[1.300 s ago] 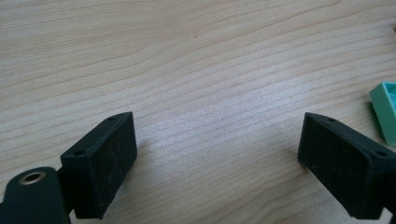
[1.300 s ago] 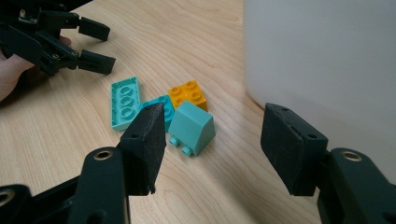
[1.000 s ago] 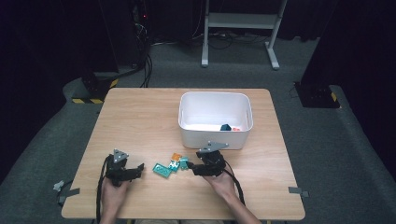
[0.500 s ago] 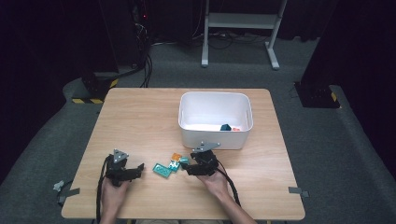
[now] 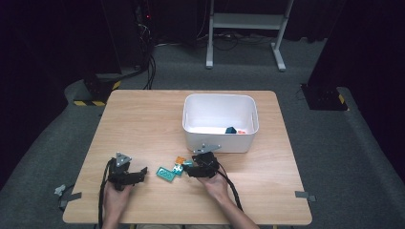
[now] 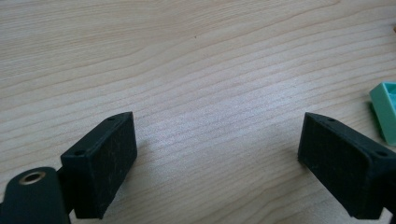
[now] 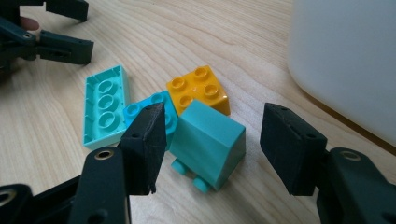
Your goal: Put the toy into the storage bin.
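Tabletop (image 5: 143, 119): pale wood, straight grain, square with rounded corners, bare over most of its far left half. Strips of grey tape at its near left and near right corners.

White tub (image 5: 220, 121): stands on the far right part of the tabletop, just beyond the right gripper (image 5: 191, 168); a dark teal piece and something small and orange lie inside against its near wall.

Toy bricks, four, clustered on the wood between the two grippers. Teal sloped brick (image 7: 208, 140): lies on its side between the right fingers (image 7: 149, 140), studs turned toward the camera, apart from both pads. Orange square brick (image 7: 200, 93): just past the fingers, touching the teal one. Blue brick (image 7: 152, 109): behind the left-hand pad. Long mint brick (image 7: 105, 107): upside down, hollow side up, farthest from the right fingers.

Right gripper: fingers spread either side of the teal sloped brick and just now narrowing, not yet pressing on it.

Left gripper (image 5: 136, 175): fingers (image 6: 105, 163) wide apart over bare wood, holding nothing; the mint brick's edge (image 6: 385, 112) sits just outside them.

Room: dim, grey carpet, black cabinets and cables at the back, a white metal frame (image 5: 246, 28), yellow-black striped bases (image 5: 93, 101).
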`<move>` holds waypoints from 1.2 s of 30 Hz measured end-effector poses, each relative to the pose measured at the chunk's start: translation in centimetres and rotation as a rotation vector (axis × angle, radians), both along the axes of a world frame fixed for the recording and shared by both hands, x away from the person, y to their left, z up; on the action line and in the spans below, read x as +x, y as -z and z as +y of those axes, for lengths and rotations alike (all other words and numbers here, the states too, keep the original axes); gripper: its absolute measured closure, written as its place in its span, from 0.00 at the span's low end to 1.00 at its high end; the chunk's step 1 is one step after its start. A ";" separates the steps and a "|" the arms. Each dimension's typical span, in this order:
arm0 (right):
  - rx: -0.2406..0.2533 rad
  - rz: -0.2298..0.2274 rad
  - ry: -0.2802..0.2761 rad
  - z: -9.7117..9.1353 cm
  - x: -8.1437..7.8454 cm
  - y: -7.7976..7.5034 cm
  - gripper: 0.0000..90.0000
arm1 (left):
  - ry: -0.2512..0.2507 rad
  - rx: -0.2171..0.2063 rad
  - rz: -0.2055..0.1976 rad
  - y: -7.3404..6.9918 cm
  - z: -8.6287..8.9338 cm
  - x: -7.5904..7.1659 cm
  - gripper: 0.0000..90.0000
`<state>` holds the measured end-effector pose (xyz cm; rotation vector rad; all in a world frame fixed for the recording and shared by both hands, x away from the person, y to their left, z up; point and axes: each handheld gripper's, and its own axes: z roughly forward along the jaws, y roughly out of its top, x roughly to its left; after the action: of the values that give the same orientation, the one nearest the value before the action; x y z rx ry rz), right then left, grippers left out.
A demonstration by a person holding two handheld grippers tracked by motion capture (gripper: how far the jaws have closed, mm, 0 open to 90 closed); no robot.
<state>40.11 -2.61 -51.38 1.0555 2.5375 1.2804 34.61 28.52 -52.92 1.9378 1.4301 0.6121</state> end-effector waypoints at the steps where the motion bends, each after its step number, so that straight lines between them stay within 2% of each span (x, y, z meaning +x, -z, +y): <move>1: 0.001 0.002 0.004 0.0 0.0 0.0 0.46 | 0.000 0.000 0.000 0.0 0.0 0.0 0.13; 12: -0.006 0.003 0.022 0.4 0.3 0.2 0.47 | 0.000 0.000 0.000 0.0 0.0 0.0 0.13; 17: -0.034 0.006 0.027 0.3 0.3 0.4 0.50 | 0.000 0.000 0.000 0.0 0.0 0.0 0.13; 23: -0.055 -0.010 0.025 0.0 0.2 0.5 0.54 | 0.000 0.000 0.000 0.0 0.0 0.0 0.13; 31: -0.084 -0.019 0.023 -0.3 0.1 0.7 0.52 | 0.000 0.000 0.000 0.0 0.0 0.0 0.13; 36: -0.108 -0.050 0.021 -0.3 -0.2 0.8 0.54 | 0.000 0.000 0.000 0.0 0.0 0.0 0.13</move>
<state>39.95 -2.91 -52.15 1.0131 2.5201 1.1355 34.61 28.51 -52.92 1.9377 1.4300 0.6122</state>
